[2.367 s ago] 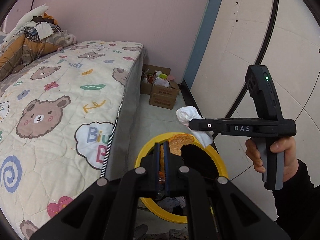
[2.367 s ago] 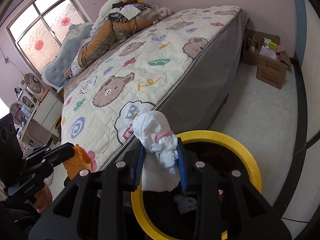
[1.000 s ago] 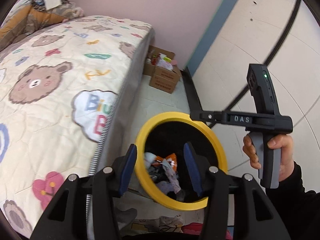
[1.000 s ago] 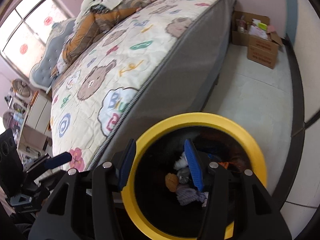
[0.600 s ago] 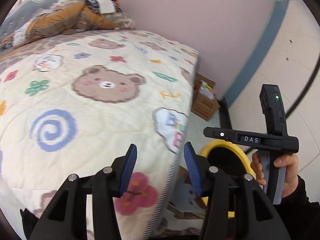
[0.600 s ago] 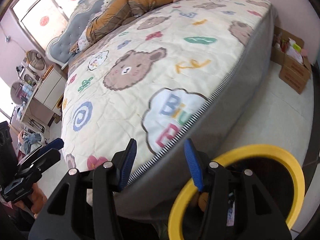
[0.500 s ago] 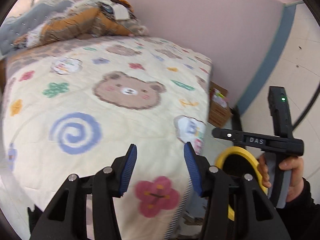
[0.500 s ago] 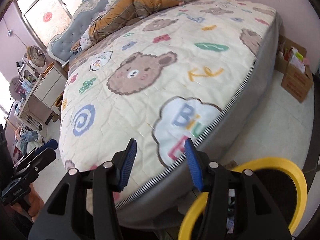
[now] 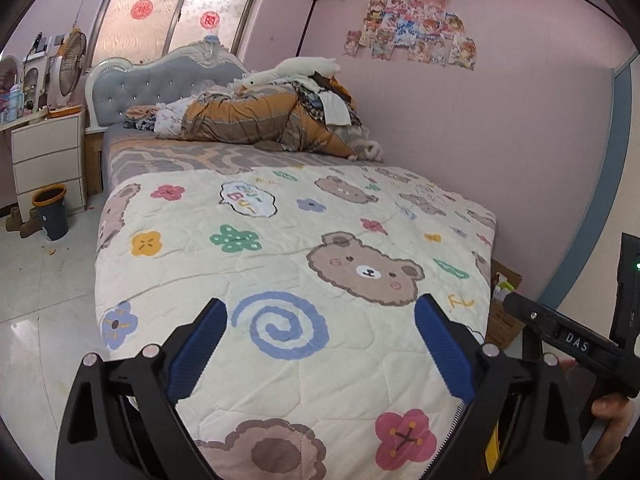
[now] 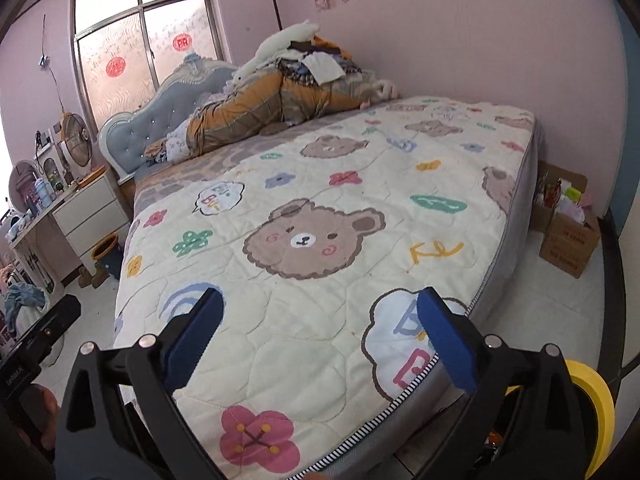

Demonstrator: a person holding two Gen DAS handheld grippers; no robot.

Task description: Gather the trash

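Note:
My left gripper (image 9: 320, 312) hangs over the foot of a bed, its blue-padded jaws opening wide with nothing between them. My right gripper (image 10: 320, 300) is beside it over the same bear-print quilt (image 10: 316, 216), jaws also opening and empty. The yellow-rimmed trash bin (image 10: 596, 412) stands on the floor at the bed's corner, low right in the right wrist view. Only a yellow sliver of the bin (image 9: 492, 452) shows in the left wrist view. A hand (image 9: 612, 408) at that view's right edge holds the right gripper's handle.
A heap of bedding and clothes (image 9: 260, 116) lies by the grey headboard. A cardboard box (image 10: 568, 236) of odds and ends stands between bed and wall. A white nightstand (image 9: 48, 156) and a small orange-rimmed bin (image 9: 52, 216) stand at the left.
Both grippers let an orange scrap and a white tissue go into the yellow bin, then swung up and left toward the bed. Their jaws have spread much wider.

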